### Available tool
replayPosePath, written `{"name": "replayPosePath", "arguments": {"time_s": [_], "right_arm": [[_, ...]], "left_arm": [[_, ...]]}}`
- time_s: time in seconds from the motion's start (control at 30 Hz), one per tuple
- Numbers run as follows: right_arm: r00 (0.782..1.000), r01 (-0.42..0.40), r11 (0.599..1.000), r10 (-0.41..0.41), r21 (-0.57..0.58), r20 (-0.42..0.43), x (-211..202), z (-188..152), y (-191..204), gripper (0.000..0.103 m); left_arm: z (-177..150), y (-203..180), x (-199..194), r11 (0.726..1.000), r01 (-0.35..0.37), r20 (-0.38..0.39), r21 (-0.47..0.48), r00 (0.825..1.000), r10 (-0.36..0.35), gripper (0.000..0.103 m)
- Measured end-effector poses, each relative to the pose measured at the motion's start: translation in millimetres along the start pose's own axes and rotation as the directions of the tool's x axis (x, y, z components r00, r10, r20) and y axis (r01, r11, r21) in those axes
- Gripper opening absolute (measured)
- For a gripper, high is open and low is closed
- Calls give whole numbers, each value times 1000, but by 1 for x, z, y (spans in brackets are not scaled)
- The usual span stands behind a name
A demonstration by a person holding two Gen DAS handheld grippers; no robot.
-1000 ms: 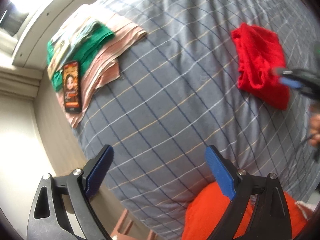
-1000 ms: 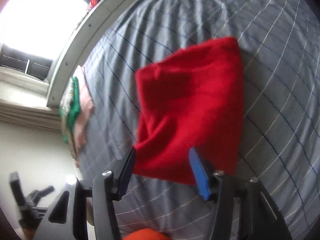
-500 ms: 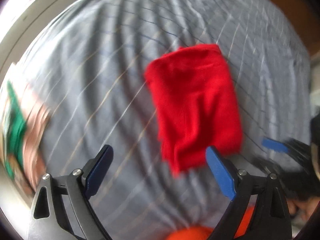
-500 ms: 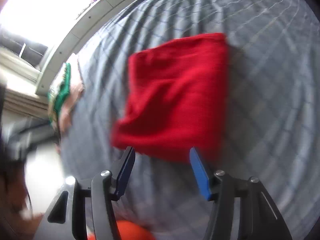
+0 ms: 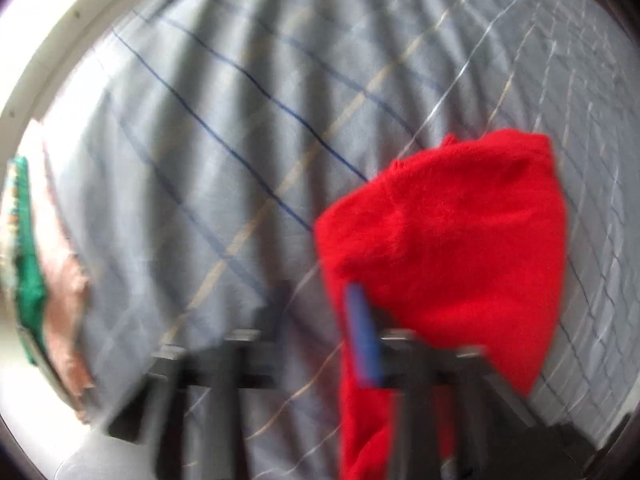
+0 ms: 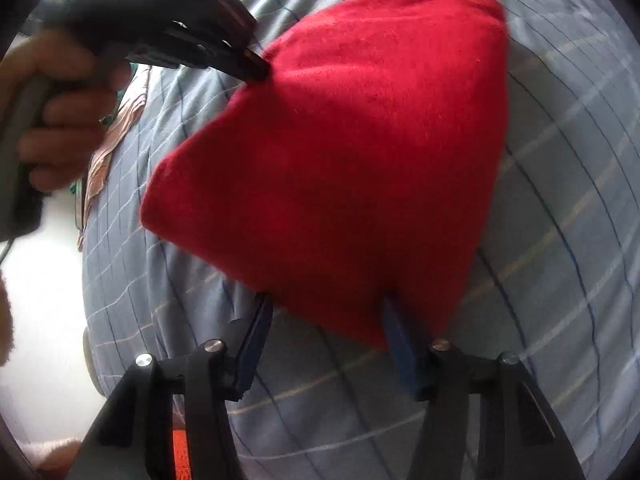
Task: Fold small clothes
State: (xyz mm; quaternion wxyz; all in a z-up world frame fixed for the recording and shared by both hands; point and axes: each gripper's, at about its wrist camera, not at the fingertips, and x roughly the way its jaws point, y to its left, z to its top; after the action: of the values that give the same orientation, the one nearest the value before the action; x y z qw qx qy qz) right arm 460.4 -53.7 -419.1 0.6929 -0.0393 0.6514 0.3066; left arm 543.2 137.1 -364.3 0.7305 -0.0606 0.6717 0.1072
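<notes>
A folded red cloth (image 5: pixel 460 240) (image 6: pixel 352 140) lies on the grey checked bed sheet (image 5: pixel 240 140). In the blurred left wrist view my left gripper (image 5: pixel 320 312) points down at the cloth's left edge. Its jaws are closing, with that edge between them and a strip of sheet still showing beside the left finger. The right wrist view shows the left gripper (image 6: pixel 252 68) touching the cloth's far left edge. My right gripper (image 6: pixel 326 316) stands open at the cloth's near corner, which hangs between its blue pads and hides the top of the right finger (image 6: pixel 400 344).
A stack of folded clothes, green (image 5: pixel 28 260) over pink stripes (image 5: pixel 64 280), lies at the bed's left edge by a pale ledge (image 5: pixel 60 40). A hand (image 6: pixel 60 120) holds the left gripper's handle. Something orange (image 6: pixel 180 452) shows below the right gripper.
The left gripper swept right from the stack to the red cloth, dropped, and its jaws narrowed. The right gripper came closer to the cloth's near corner. The cloth now looks bunched up.
</notes>
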Motion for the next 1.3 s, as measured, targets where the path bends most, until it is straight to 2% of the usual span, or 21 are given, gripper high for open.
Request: {"name": "replayPosePath", "arguments": {"time_s": [0.07,0.13,0.23,0.37,0.5,0.57,0.6,0.63,0.67,0.7,0.73,0.77,0.8,0.9,1.07,1.13,1.17,1.2,1.23,1.27,1.3], "right_arm": [[1000,-6,1000,6,16,18,-24,-9,-2,61],[999,-8,999,6,50,45,-55,-20,-12,68],[996,-24,988,10,155,92,-85,-22,-39,77],[990,-66,960,27,273,141,-78,9,-74,79],[969,-168,935,97,313,229,-47,61,-87,79],[969,-204,922,142,328,203,-19,78,-87,79],[976,-196,920,151,340,156,3,86,-84,79],[981,-183,922,152,342,118,18,90,-80,79],[985,-173,927,153,332,85,30,93,-74,78],[989,-150,943,139,298,59,39,96,-63,68],[996,-88,966,82,244,35,42,100,-50,49],[999,-34,979,30,202,24,42,102,-40,41],[999,15,985,-20,169,26,37,104,-29,35],[988,117,989,-125,88,93,4,104,2,30],[967,121,991,-129,53,221,-65,101,27,29],[958,118,991,-128,54,257,-86,96,27,30],[956,119,991,-130,58,262,-88,95,26,30],[956,119,990,-133,69,263,-89,94,22,34],[959,123,988,-142,92,245,-83,93,12,47],[965,133,984,-156,116,209,-77,92,-2,59],[969,182,971,-204,151,141,-67,86,-18,84]], "left_arm": [[-14,10,-30,1000,27,70,-16,997,-26,92],[-30,21,-51,992,122,96,-33,988,-118,94],[-39,28,-46,963,260,61,-71,965,-256,94],[-39,23,-6,966,242,21,-91,970,-241,95],[-46,11,45,966,228,-84,-119,967,-239,94],[-46,-1,56,971,224,-106,-89,967,-233,95],[-45,-7,59,972,224,-113,-68,966,-230,95],[-46,-11,59,974,222,-116,-55,967,-227,93],[-46,-17,58,975,218,-118,-38,968,-221,66],[-46,-22,57,968,251,-127,-25,959,-252,34],[-45,-31,53,969,248,-133,-13,960,-247,32],[-45,-36,46,975,221,-116,10,969,-218,25],[-46,-41,37,978,208,-98,35,974,-203,23],[-49,-45,1,976,212,-25,59,977,-211,23],[-55,-42,-72,962,258,101,91,959,-267,24],[-57,-45,-77,962,252,122,107,957,-264,38],[-57,-48,-70,967,232,121,103,962,-243,57],[-57,-45,-59,977,193,111,92,973,-203,77],[-60,-42,-46,988,136,92,77,986,-143,78],[-65,-36,-36,993,95,63,63,993,-99,72],[-69,-31,-31,996,76,29,48,997,-78,64]]}}
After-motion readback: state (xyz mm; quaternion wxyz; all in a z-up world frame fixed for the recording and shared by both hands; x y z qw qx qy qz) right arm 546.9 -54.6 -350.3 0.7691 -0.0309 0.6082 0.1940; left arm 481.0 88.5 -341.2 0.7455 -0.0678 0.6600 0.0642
